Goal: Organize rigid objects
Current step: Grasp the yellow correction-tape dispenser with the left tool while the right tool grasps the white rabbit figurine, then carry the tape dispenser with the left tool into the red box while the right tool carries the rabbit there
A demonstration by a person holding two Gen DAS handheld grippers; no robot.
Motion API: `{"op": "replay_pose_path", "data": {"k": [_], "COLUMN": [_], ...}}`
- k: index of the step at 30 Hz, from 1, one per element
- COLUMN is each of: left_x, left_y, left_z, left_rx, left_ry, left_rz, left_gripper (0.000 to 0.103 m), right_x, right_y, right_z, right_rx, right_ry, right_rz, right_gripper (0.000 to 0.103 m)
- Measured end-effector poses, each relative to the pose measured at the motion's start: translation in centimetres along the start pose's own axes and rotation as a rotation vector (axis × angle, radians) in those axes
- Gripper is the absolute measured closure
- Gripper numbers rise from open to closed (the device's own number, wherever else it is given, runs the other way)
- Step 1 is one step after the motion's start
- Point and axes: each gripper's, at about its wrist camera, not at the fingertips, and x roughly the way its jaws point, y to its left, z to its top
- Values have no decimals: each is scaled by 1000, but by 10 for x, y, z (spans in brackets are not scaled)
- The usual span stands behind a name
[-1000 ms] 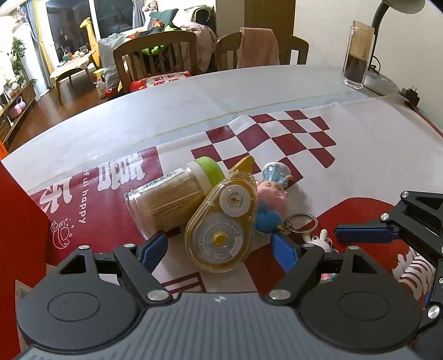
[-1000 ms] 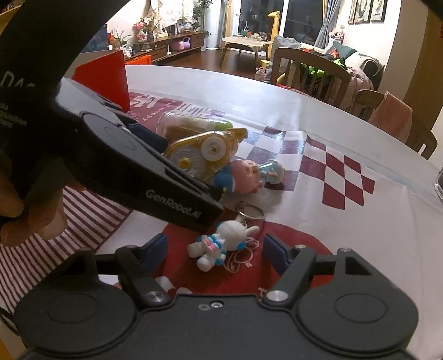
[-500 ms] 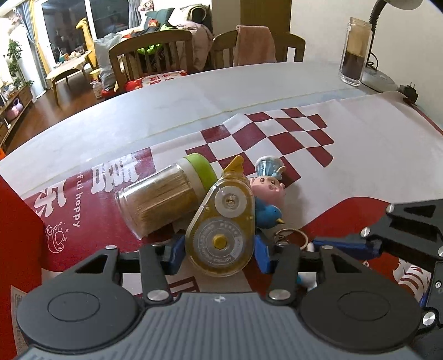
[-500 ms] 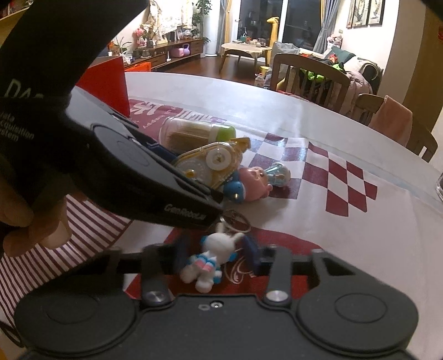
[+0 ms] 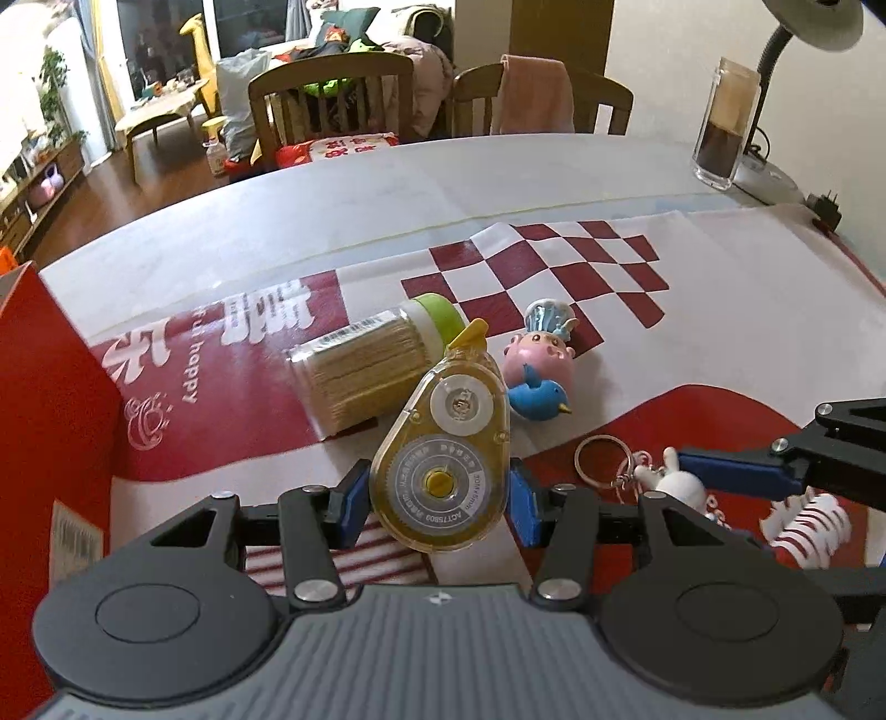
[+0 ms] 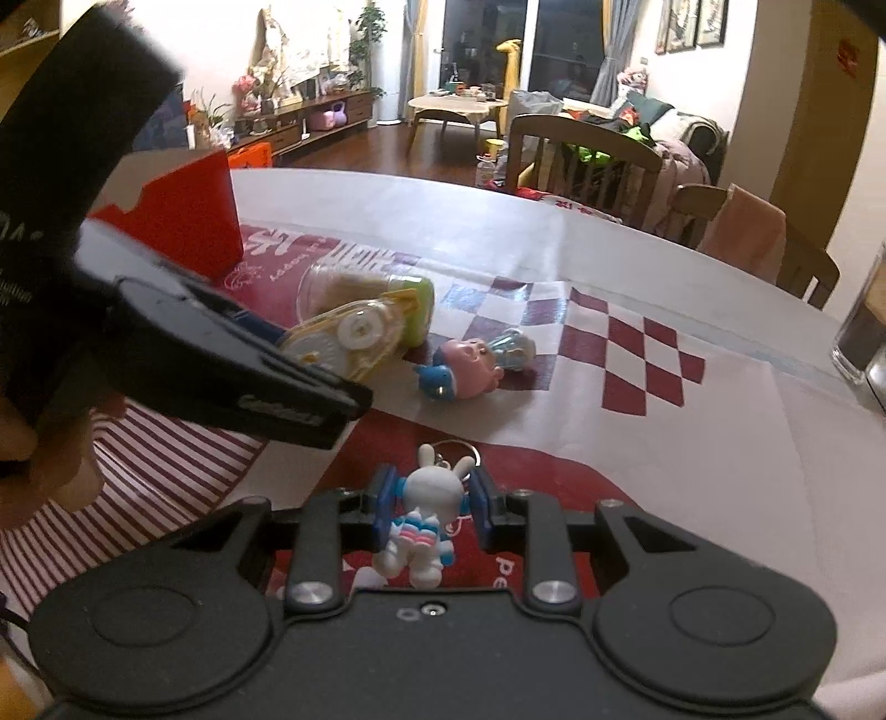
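My left gripper (image 5: 437, 498) is shut on a yellow correction tape dispenser (image 5: 443, 454), held above the cloth; it also shows in the right wrist view (image 6: 349, 338). My right gripper (image 6: 432, 507) is shut on a white rabbit keychain (image 6: 429, 509), whose ring (image 5: 601, 459) shows in the left wrist view. A toothpick jar with a green lid (image 5: 376, 365) lies on its side on the cloth. A pink pig figure with a blue bird (image 5: 540, 365) lies to its right.
A red box (image 5: 50, 421) stands at the left, also in the right wrist view (image 6: 188, 221). A glass jar (image 5: 725, 127) and a desk lamp (image 5: 808, 33) stand at the far right. Chairs (image 5: 332, 94) line the table's far edge.
Both grippers closed, the left on the correction tape dispenser and the right on the rabbit keychain. The dispenser has lifted away from the toothpick jar.
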Motion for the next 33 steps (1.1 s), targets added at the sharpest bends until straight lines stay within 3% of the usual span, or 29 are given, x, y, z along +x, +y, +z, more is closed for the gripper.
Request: {"op": "replay_pose_path", "data": {"k": [14, 24, 33], "left_x": [-69, -119, -161], "left_y": [14, 39, 85], "left_z": [-5, -11, -20], "left_rx": [-73, -101, -134], "left_ry": [-18, -58, -110], "left_rz": [-18, -16, 4], "left_gripper": [53, 53, 53], "right_x": [-65, -94, -101], "right_y": [6, 53, 105], "right_z": [22, 49, 77], "right_rx": [61, -19, -60], "right_ry": [-56, -89, -126], "right_rz": [33, 73, 96], "right_gripper": [76, 76, 76]}}
